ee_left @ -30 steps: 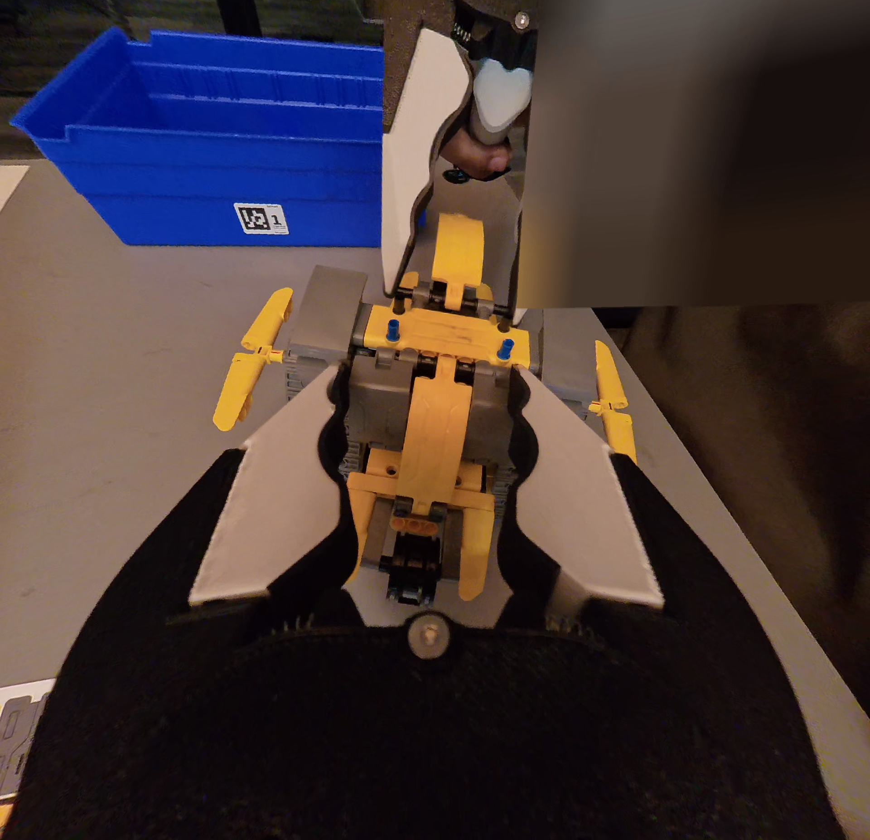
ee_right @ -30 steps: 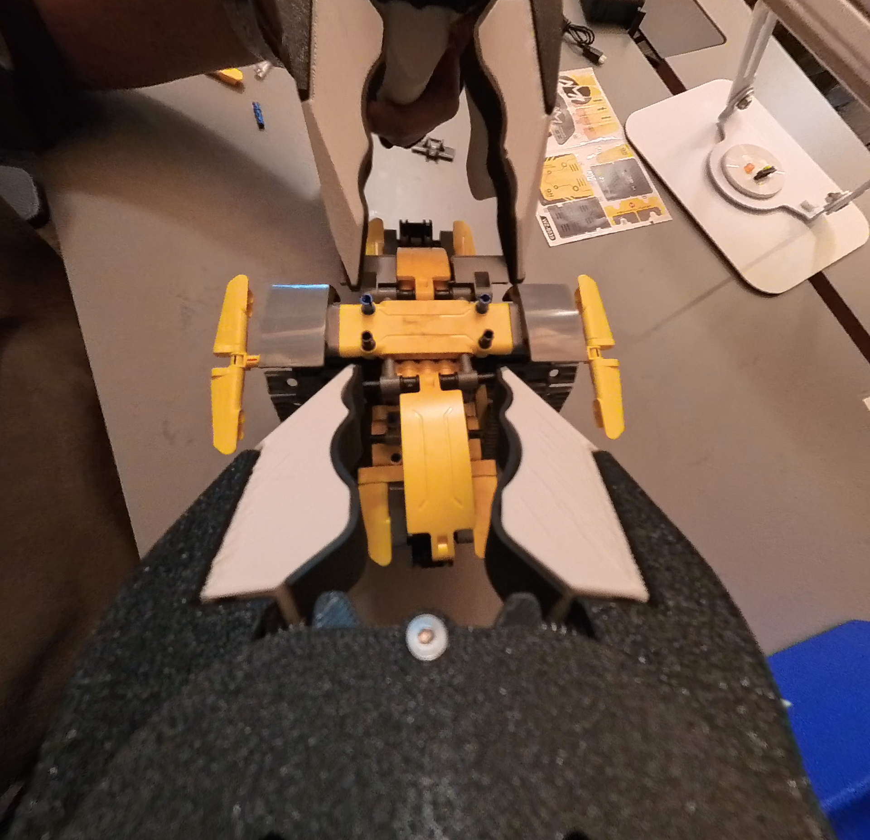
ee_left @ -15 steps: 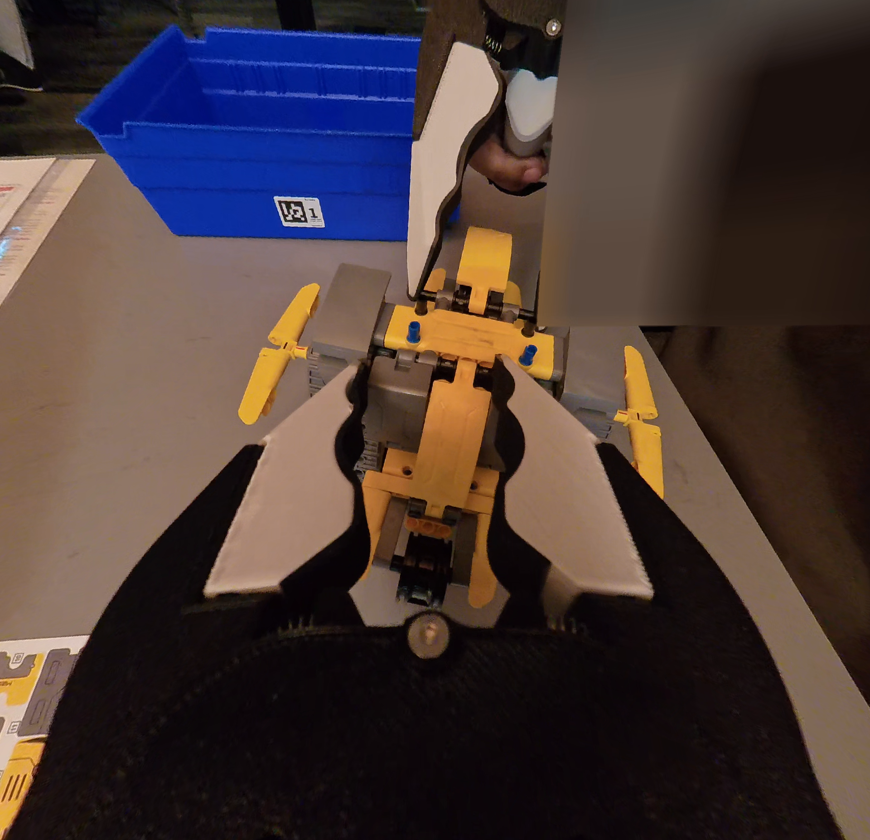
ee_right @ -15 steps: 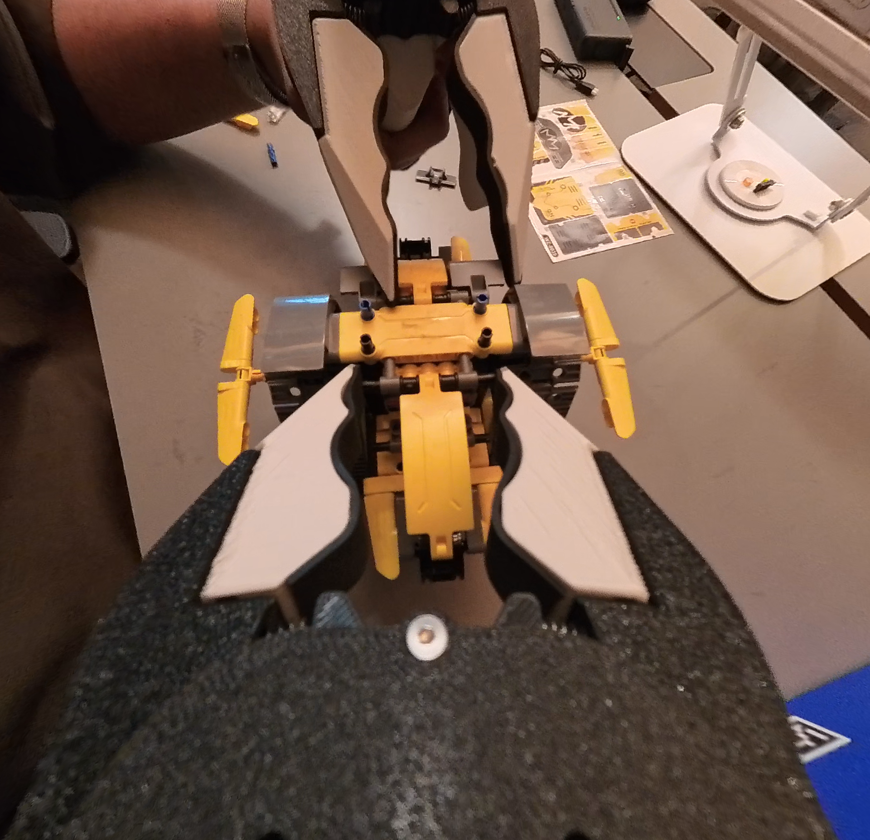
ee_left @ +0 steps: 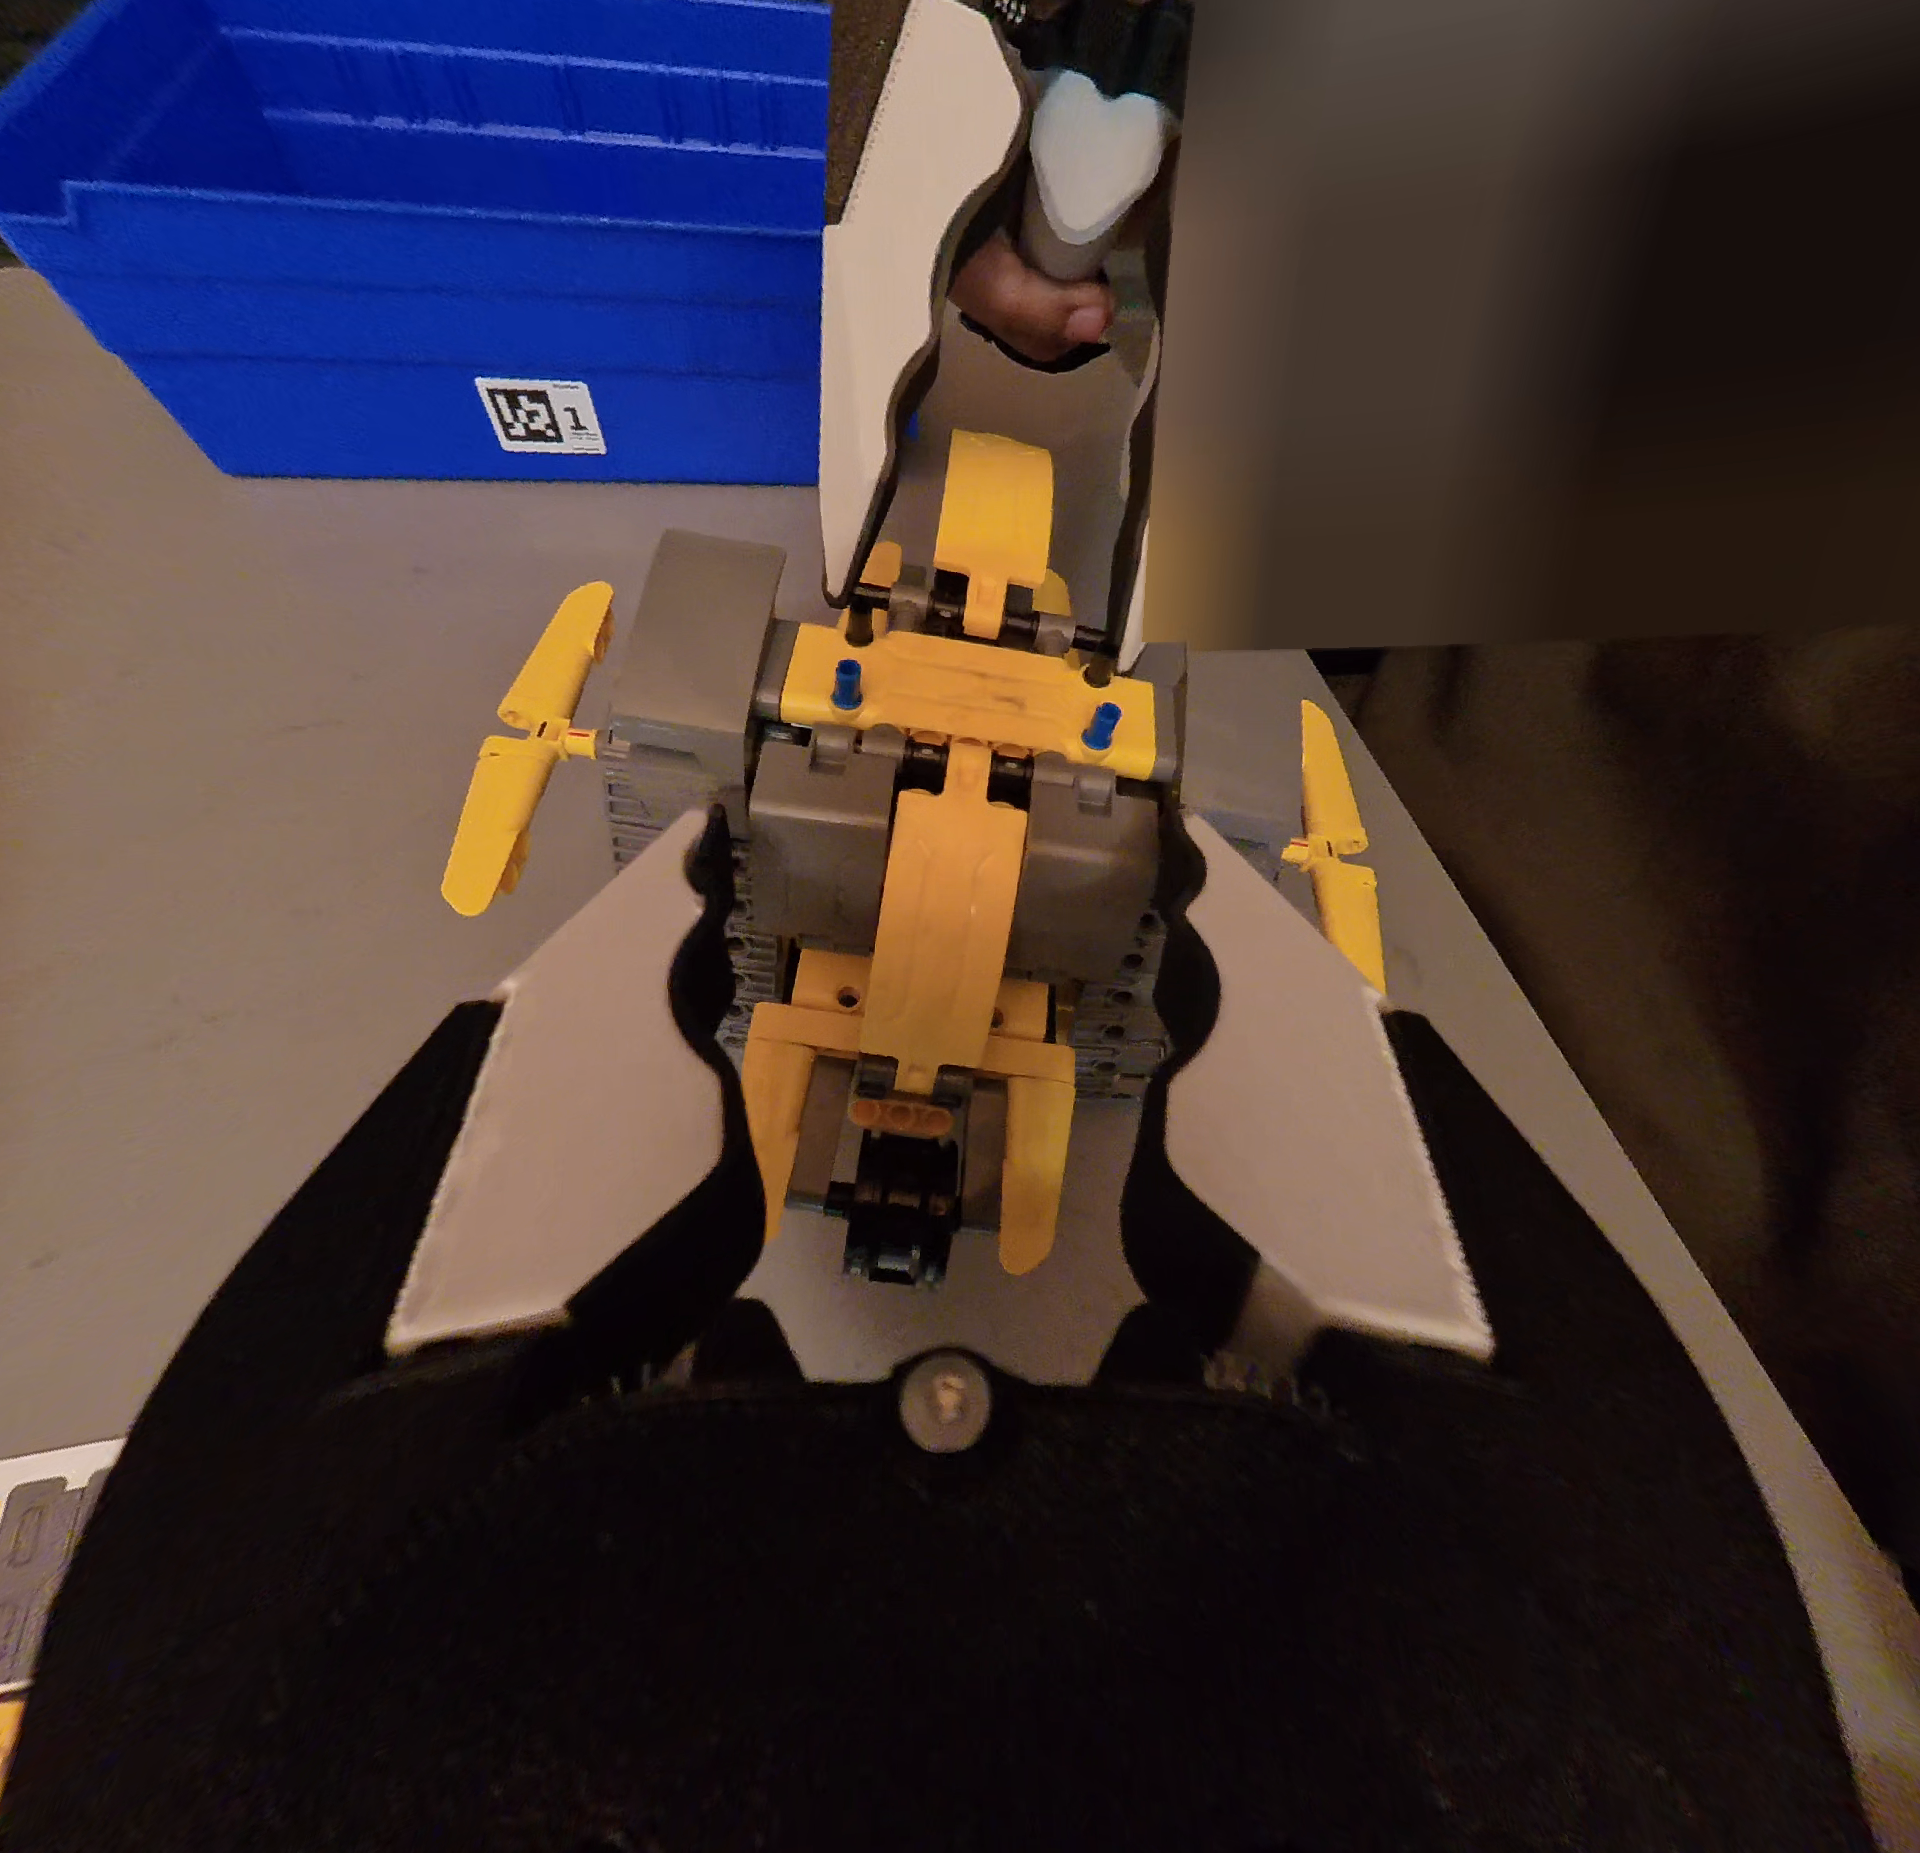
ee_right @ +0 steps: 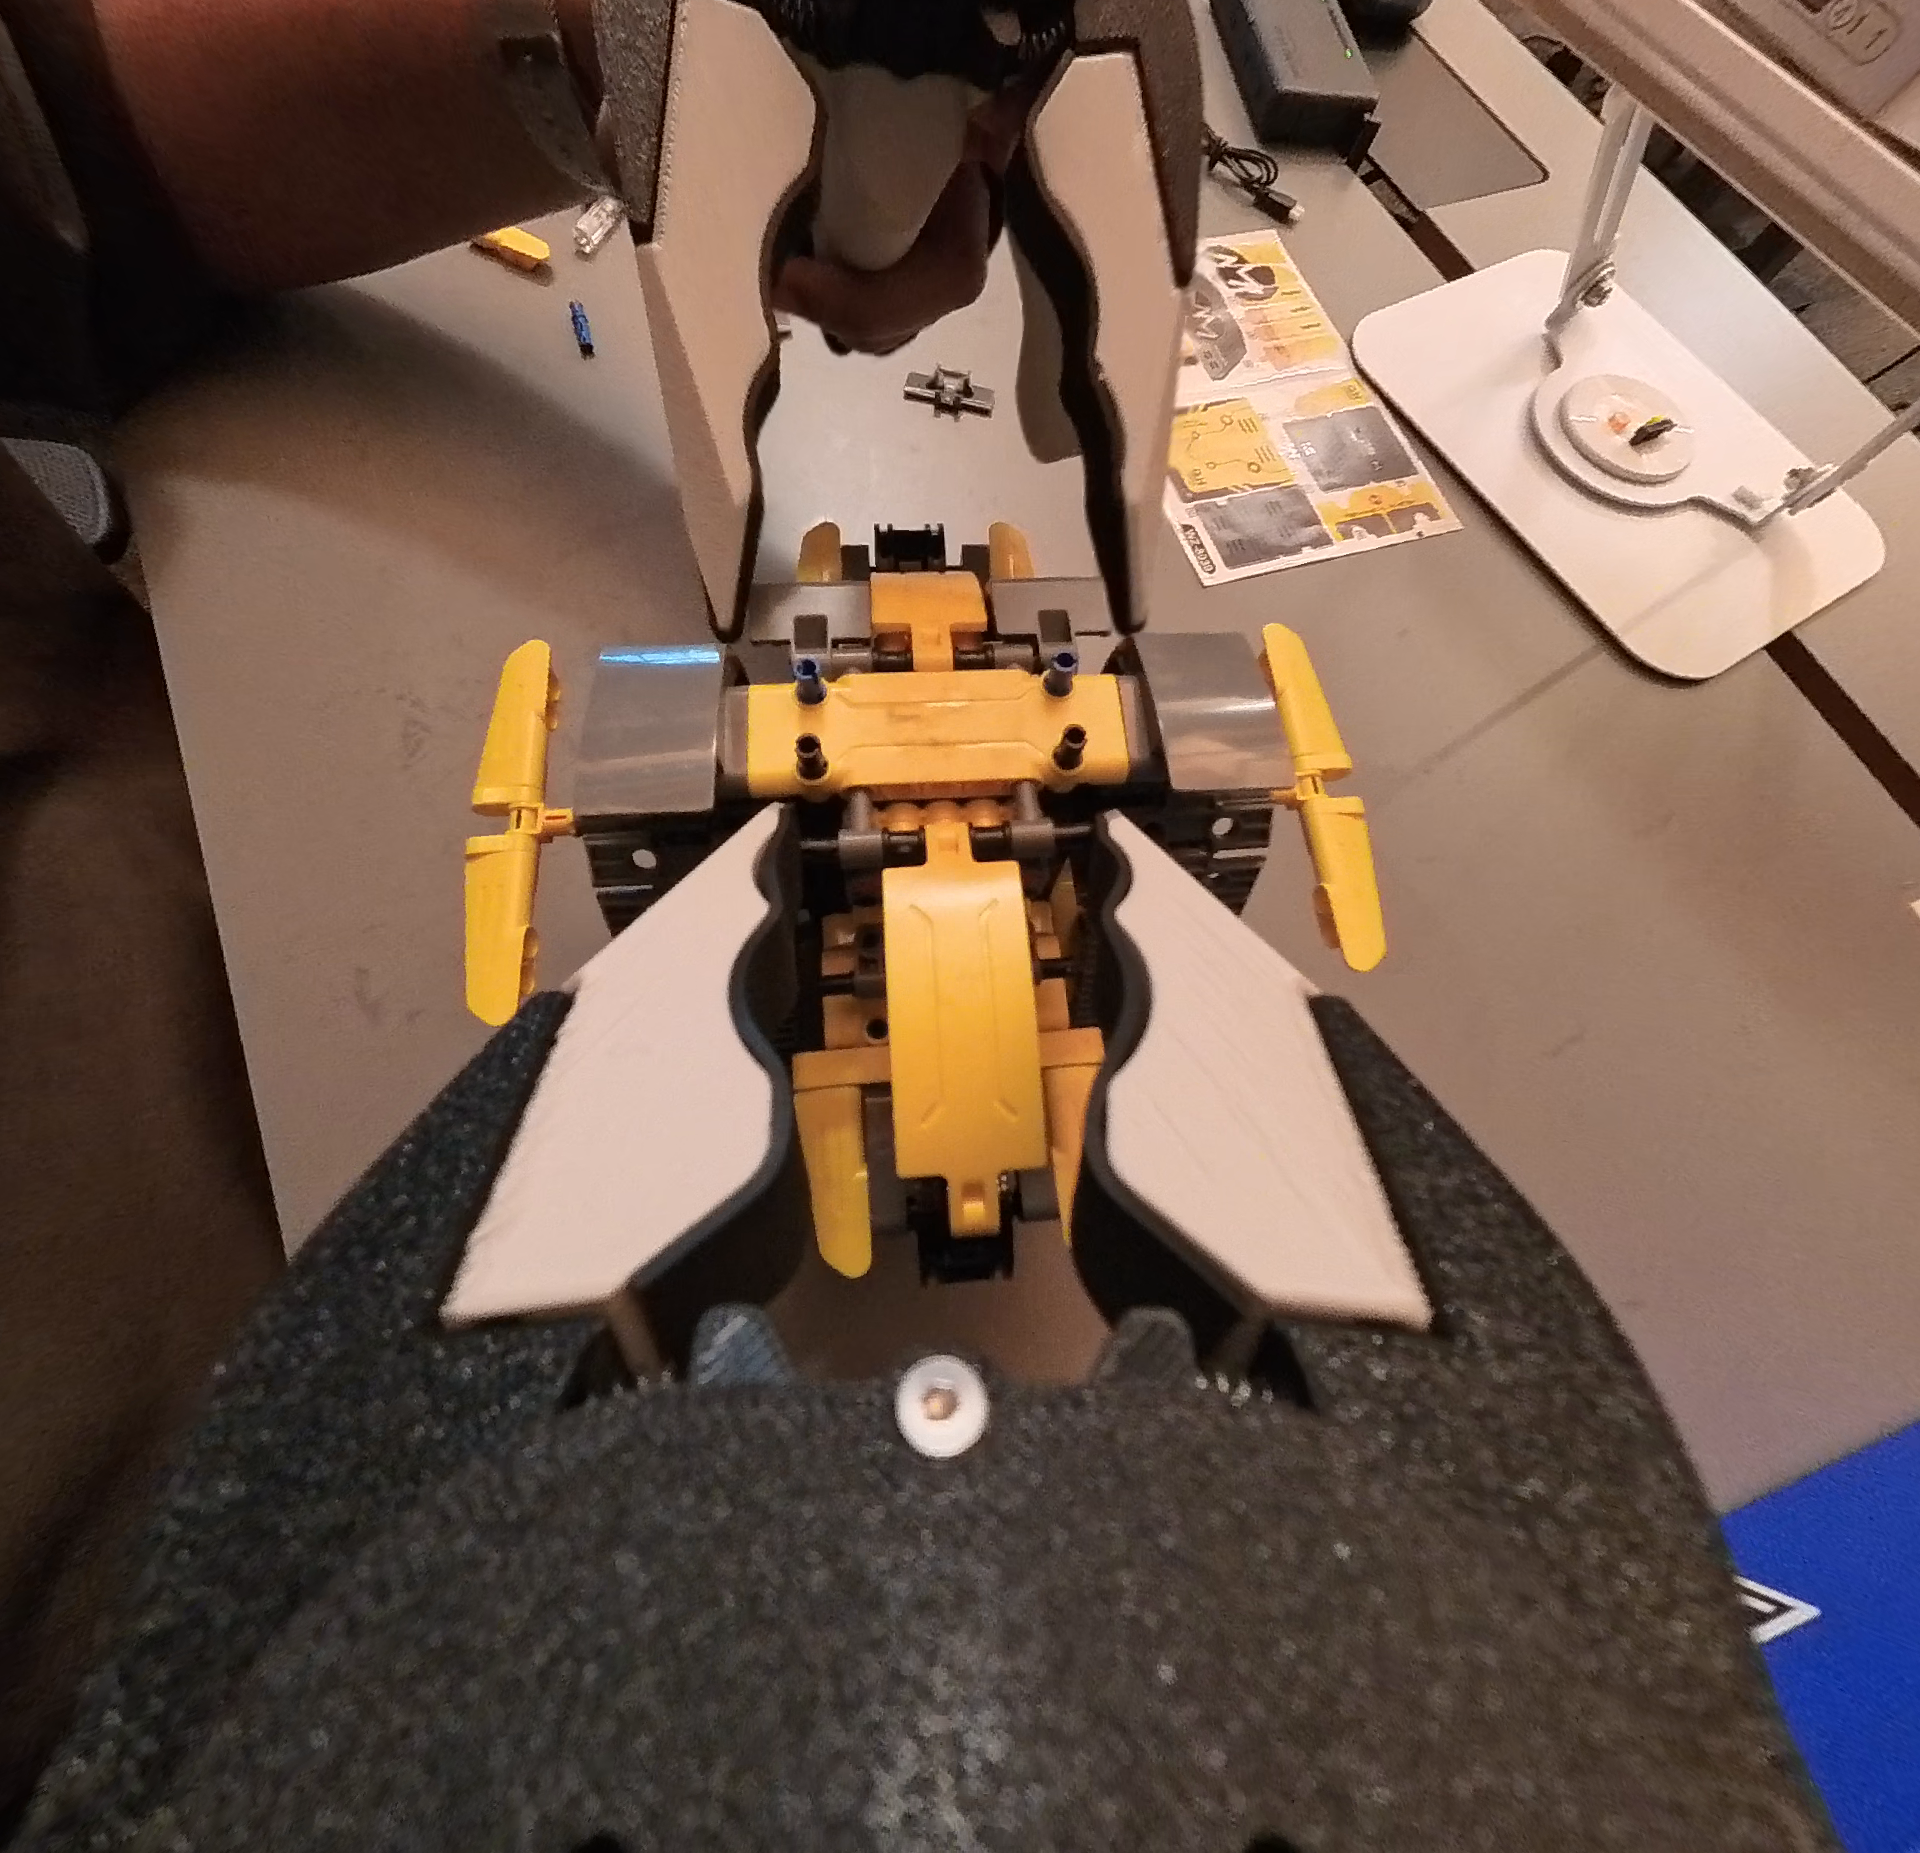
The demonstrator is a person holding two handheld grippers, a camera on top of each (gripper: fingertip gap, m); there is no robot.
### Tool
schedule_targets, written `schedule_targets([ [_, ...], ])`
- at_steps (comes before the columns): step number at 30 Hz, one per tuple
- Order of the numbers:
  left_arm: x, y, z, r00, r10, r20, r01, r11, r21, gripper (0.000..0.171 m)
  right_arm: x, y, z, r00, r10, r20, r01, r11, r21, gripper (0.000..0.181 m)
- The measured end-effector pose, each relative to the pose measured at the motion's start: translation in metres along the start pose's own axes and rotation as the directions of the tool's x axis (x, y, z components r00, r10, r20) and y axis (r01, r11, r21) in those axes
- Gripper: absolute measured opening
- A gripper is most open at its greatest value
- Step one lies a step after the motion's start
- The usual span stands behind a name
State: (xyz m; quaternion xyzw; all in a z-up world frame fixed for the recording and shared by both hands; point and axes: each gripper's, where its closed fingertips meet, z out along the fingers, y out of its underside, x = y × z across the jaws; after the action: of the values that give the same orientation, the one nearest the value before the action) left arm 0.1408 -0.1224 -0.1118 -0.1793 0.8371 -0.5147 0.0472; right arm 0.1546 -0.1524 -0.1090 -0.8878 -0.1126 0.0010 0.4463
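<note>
1. Grey table carries a blue bin at its far side. In the right wrist view it also carries a printed sheet, a white stand base, a loose black piece and a blue pin.
2. Locate the yellow-and-grey brick model between your two grippers, near the table edge. Whether it rests on the table or hangs just above it cannot be told.
3. Check the left gripper: its fingers are clamped on the sides of the model's grey end.
4. Check the right gripper: its fingers are closed against the narrow yellow end opposite. Both grippers face each other along the model.
5. Note the change. Half a second ago the bin sat further right in the left wrist view, and the left gripper leaned at an angle in the right wrist view. Both views are now square again, as they were one second ago.
6. Read this as a brief swing of the held model and back. Neither grip has shifted, and no part of the model has come off.
</note>
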Motion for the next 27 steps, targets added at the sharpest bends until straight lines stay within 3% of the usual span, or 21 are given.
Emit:
schedule_targets([
  [27, 0.0019, 0.0043, 0.0035, 0.999, -0.013, -0.032, 0.012, 1.000, -0.019, 0.076, -0.0003, -0.0007, 0.0011, 0.999, 0.019, 0.048, -0.023, 0.995, 0.093, 0.054],
])
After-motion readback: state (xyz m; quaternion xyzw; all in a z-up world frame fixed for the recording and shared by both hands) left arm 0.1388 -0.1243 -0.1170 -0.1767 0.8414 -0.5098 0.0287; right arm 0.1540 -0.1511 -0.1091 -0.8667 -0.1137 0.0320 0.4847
